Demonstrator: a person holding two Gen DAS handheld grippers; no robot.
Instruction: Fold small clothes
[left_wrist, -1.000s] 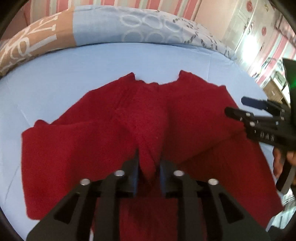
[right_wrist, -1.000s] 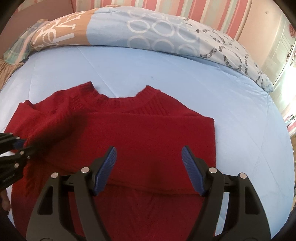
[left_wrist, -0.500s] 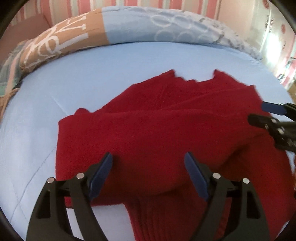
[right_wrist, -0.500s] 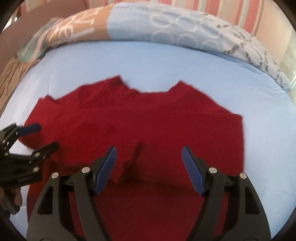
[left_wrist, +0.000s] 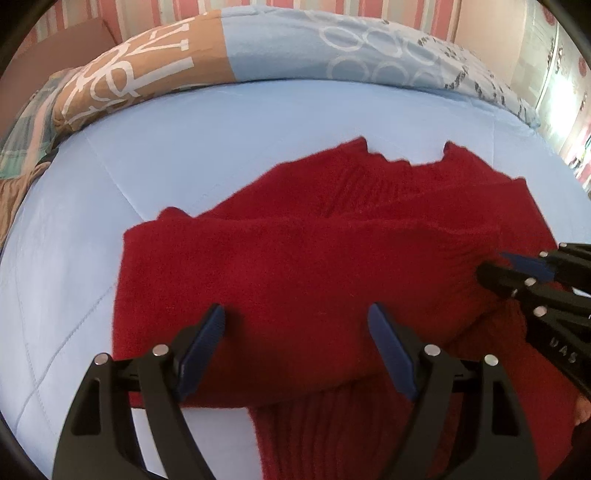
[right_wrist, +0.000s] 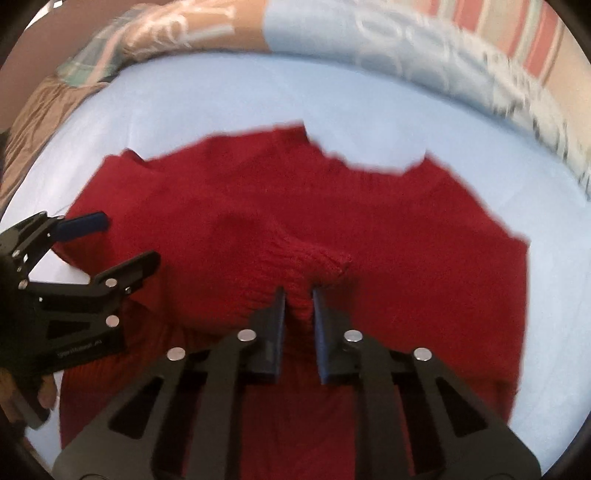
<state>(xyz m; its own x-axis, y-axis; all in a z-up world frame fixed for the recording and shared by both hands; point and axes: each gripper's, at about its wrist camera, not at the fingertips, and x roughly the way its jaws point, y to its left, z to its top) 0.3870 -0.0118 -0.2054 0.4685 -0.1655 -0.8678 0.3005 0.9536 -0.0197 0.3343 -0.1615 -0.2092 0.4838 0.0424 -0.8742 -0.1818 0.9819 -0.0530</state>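
Where half-second back it gaped, right gripper (right_wrist: 298, 291) now clenched on sweater (left_wrist: 314, 258) fold, seemingly; left gripper (left_wrist: 295, 325) released.

Sweater (right_wrist: 406, 258) hem cut off; pillow (right_wrist: 461, 66) blurred.

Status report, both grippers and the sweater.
Left gripper open above folded sleeve. Right gripper just closed, pinching red sweater. Nothing in the way.

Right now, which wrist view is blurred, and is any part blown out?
Right wrist view: motion-smeared, worst on the patterned quilt and the red sweater neckline. Left wrist view: fairly sharp, only the bright room area at its right edge is overexposed.
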